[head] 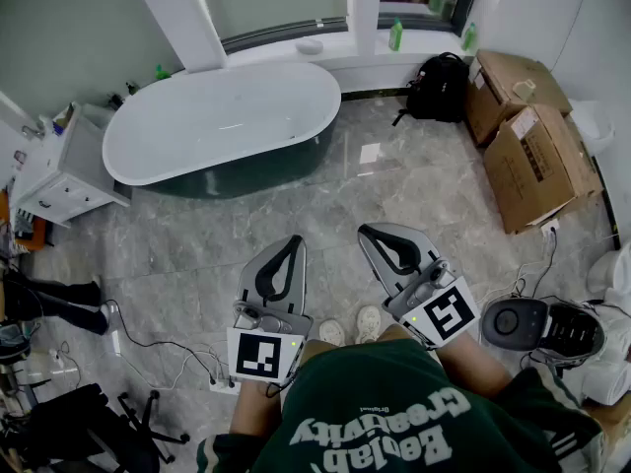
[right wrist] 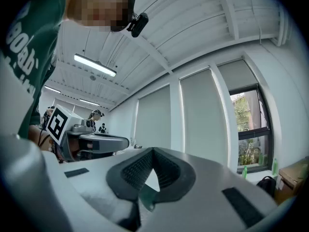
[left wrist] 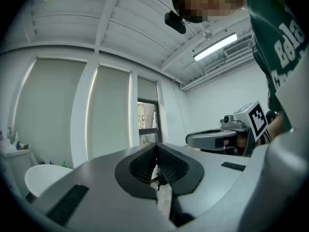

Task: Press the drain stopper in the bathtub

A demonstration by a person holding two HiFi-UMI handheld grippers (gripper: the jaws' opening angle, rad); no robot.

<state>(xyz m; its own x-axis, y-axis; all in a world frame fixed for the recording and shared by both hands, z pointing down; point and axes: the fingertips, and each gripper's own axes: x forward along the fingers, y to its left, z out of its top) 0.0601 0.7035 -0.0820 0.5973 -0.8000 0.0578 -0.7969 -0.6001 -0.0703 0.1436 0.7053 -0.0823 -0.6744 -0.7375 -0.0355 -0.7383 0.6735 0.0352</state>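
A white oval bathtub (head: pixel 222 116) with a dark outer shell stands at the far left under the window; its inside looks bare and I cannot make out the drain stopper. My left gripper (head: pixel 292 242) and right gripper (head: pixel 367 233) are held close to my body over the grey floor, well short of the tub, both pointing forward. Both are shut with nothing between the jaws. In the left gripper view the shut tips (left wrist: pixel 156 146) meet, with the tub's rim (left wrist: pixel 46 173) low at the left. The right gripper view shows its tips (right wrist: pixel 153 151) closed too.
Cardboard boxes (head: pixel 532 141) and a black backpack (head: pixel 439 85) stand at the back right. A white cabinet (head: pixel 59 170) flanks the tub's left end. Cables (head: pixel 168 348) and a chair base (head: pixel 128 427) lie at the lower left, a round device (head: pixel 513 323) at the right.
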